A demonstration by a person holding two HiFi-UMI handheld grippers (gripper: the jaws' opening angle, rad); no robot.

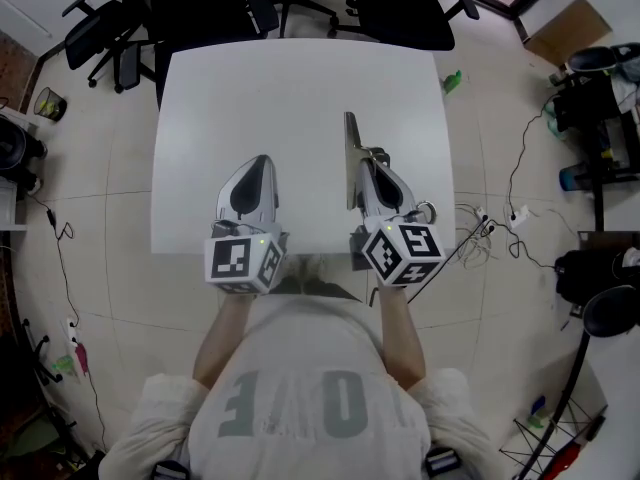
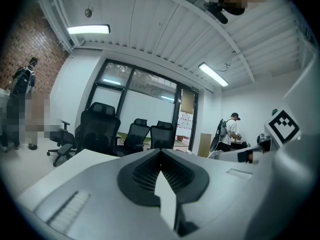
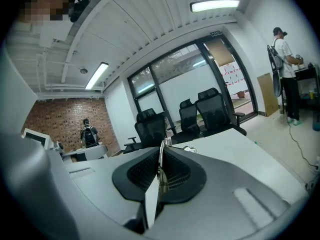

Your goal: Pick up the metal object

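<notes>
A long flat metal strip (image 1: pixel 350 143) stands on edge over the white table (image 1: pixel 300 83), reaching away from me. My right gripper (image 1: pixel 366 160) is shut on its near part. In the right gripper view the metal strip (image 3: pixel 161 160) shows edge-on, clamped between the dark ribbed pads (image 3: pixel 177 173). A small metal piece (image 1: pixel 379 154) sticks out to the right beside the jaws. My left gripper (image 1: pixel 262 160) hovers over the table's near half, to the left of the strip. The left gripper (image 2: pixel 160 153) has its jaws together with nothing between them.
Black office chairs (image 1: pixel 400 8) crowd the table's far side. A green object (image 1: pixel 452 81) and a cardboard box (image 1: pixel 566 30) lie on the floor to the right, with cables (image 1: pixel 480 230) near the table's right corner. A person (image 3: pixel 284 71) stands far right.
</notes>
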